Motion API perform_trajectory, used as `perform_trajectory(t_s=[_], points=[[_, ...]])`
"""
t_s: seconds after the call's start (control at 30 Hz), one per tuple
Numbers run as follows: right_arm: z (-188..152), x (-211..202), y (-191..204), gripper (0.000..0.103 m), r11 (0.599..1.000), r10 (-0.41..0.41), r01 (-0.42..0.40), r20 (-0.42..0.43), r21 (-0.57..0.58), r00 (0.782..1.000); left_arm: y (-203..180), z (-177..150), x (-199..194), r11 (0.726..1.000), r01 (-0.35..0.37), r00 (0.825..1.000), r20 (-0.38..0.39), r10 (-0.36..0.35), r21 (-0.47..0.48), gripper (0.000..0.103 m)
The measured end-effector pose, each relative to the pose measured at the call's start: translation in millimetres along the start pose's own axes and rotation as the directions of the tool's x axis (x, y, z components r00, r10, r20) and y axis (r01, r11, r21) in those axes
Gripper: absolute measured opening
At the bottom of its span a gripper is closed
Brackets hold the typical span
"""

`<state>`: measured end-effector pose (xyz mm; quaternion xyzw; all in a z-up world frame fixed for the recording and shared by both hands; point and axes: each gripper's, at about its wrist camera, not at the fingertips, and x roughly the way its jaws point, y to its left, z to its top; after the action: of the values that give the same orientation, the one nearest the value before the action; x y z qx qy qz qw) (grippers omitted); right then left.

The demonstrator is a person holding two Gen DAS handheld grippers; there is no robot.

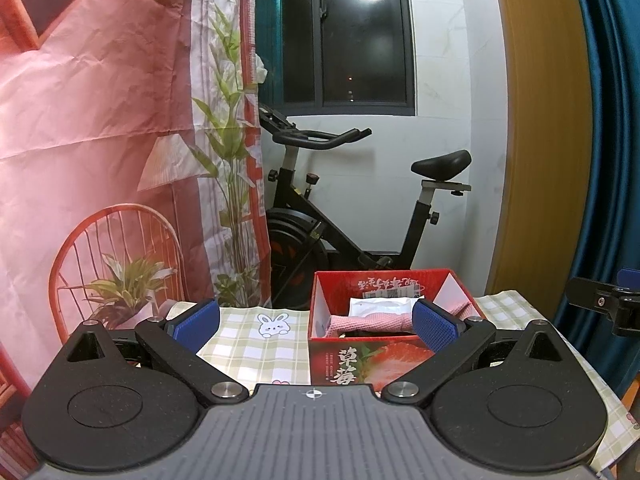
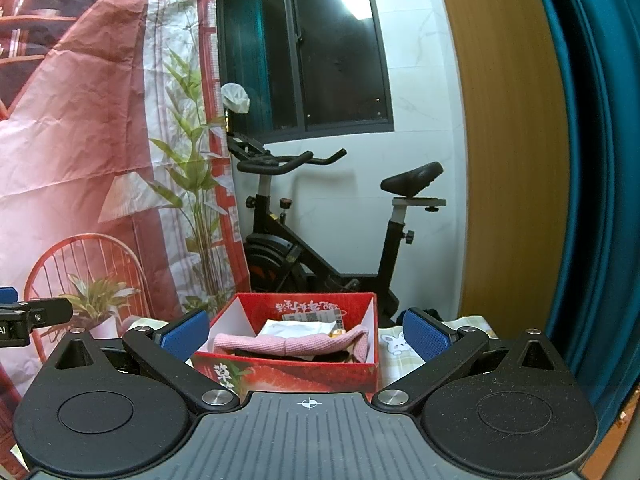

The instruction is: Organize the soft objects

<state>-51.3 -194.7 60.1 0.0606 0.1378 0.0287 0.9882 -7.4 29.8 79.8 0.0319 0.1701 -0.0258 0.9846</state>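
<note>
Home interior, spare room or enclosed balcony by look. Black stationary exercise bike [image 2: 320, 224] parked against white marble-look wall [image 2: 424, 92] under dark-framed night window [image 2: 320, 48]. Teal fabric curtain [image 2: 592, 160] beside yellow-brown wooden panel [image 2: 508, 160]. Creased pink printed backdrop cloth [image 1: 100, 120] showing chair and plants hangs at left. Green-and-white checked tablecloth with cartoon rabbit print [image 1: 256, 344] covers small table.

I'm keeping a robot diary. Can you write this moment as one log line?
left tool: open, empty | right tool: open, empty | pink cloth: in red box | box: on checked tablecloth
</note>
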Motion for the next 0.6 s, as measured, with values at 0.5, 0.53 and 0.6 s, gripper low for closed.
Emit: perform_trajectory(t_s=[0.5, 0.53, 0.6], points=[[-0.9, 1.4, 0.3, 0.103, 1.000, -0.001, 0.001, -0.004, 0.000, 1.000, 1.9, -2.1, 2.4, 0.999, 0.020, 1.000, -0.013, -0.020, -0.036, 0.103], [-0.9, 1.4, 0.3, 0.103, 1.000, 0.000, 0.000, -0.004, -0.001, 1.000, 1.9, -2.1, 2.4, 0.999, 0.019, 1.000, -0.013, -0.019, -0.036, 0.103], [-0.7, 1.4, 0.2, 0.103, 1.000, 0.000, 0.000, -0.004, -0.001, 1.000, 1.8, -1.8, 3.1, 0.999, 0.017, 1.000, -0.013, -0.017, -0.034, 0.103]])
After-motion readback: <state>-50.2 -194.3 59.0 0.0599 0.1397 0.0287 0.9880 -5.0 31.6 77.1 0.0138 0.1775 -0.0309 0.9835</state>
